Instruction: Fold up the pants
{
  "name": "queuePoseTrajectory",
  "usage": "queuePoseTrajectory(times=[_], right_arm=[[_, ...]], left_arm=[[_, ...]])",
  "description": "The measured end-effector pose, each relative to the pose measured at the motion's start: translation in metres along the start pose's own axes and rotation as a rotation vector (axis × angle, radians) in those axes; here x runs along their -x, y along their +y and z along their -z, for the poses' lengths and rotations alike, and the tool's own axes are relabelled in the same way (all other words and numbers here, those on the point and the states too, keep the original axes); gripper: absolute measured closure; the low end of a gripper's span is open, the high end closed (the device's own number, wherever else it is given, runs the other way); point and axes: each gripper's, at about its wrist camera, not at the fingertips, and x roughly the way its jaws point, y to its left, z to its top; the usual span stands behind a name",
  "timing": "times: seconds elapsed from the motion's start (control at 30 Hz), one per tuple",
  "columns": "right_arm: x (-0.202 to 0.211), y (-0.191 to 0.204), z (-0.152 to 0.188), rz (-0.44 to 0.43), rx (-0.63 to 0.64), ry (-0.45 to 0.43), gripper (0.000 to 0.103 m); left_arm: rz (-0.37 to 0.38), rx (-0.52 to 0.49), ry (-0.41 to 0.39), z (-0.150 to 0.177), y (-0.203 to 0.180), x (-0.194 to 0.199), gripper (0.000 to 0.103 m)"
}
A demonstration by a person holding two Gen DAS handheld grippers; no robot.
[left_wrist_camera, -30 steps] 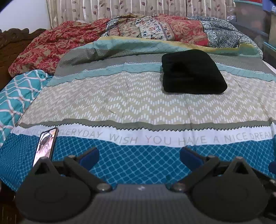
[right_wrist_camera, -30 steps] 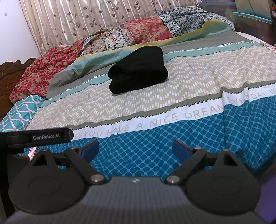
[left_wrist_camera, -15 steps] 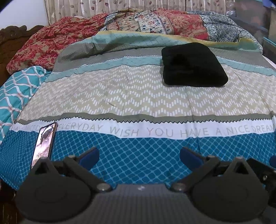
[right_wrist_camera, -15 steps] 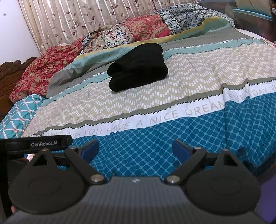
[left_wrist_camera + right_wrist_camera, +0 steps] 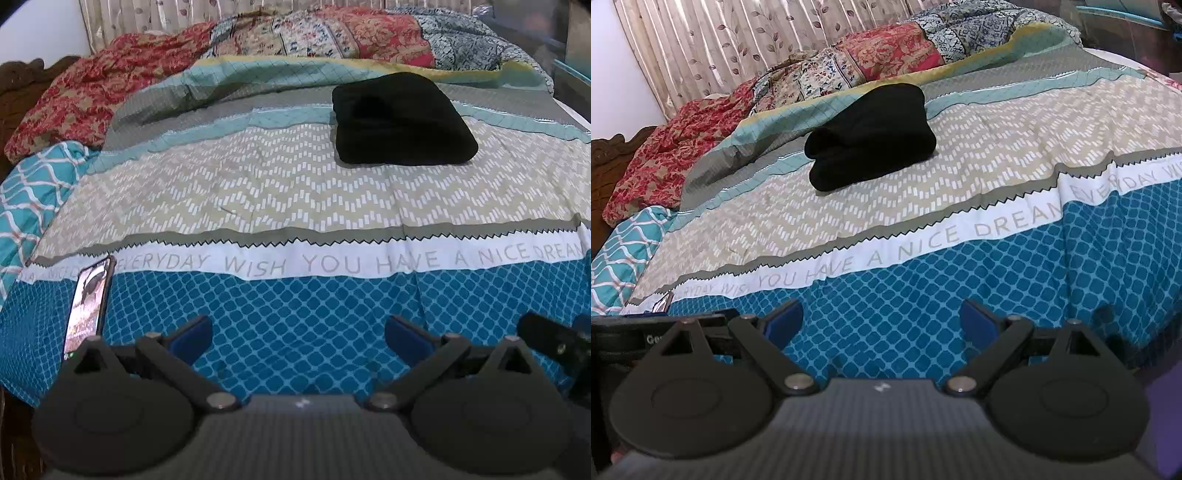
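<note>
A wide bed fills both views, covered by a bedspread [image 5: 280, 184] with bands of beige zigzag, grey, pale teal and a deep blue lattice, plus a white stripe printed with words. The black pants [image 5: 400, 120] lie on the far half of the bed as a thick folded bundle, resting across the grey and beige bands, well apart from both grippers. The left gripper [image 5: 297, 334] is low at the near edge, over the blue lattice, its blue-tipped jaws spread wide with nothing between them. The right gripper [image 5: 881, 319] is likewise at the near edge, its jaws also wide apart and empty. A phone [image 5: 86, 304] with a lit screen lies on the bedspread just beside the left gripper's left finger. Red floral and patchwork quilts [image 5: 849, 66] are heaped at the far side, before a leaf-patterned curtain [image 5: 738, 40].
</note>
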Motion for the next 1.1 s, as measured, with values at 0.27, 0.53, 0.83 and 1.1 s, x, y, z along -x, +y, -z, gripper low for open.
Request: queuePoseTrajectory(times=[0.27,0.53,0.83,1.1], right_arm=[[0.0,0.003,0.001,0.008,0.006,0.0,0.009],[0.0,0.004,0.0,0.011,0.008,-0.001,0.009],[0.0,0.004,0.001,0.01,0.005,0.005,0.009],[0.0,0.004,0.002,0.008,0.002,0.008,0.009]], left_arm=[[0.062,0.033,0.0,-0.001,0.005,0.005,0.0],[0.062,0.062,0.025,-0.004,0.012,0.004,0.0],[0.058,0.06,0.041,-0.004,0.012,0.004,0.0],[0.063,0.059,0.064,-0.005,0.012,0.002,0.0]])
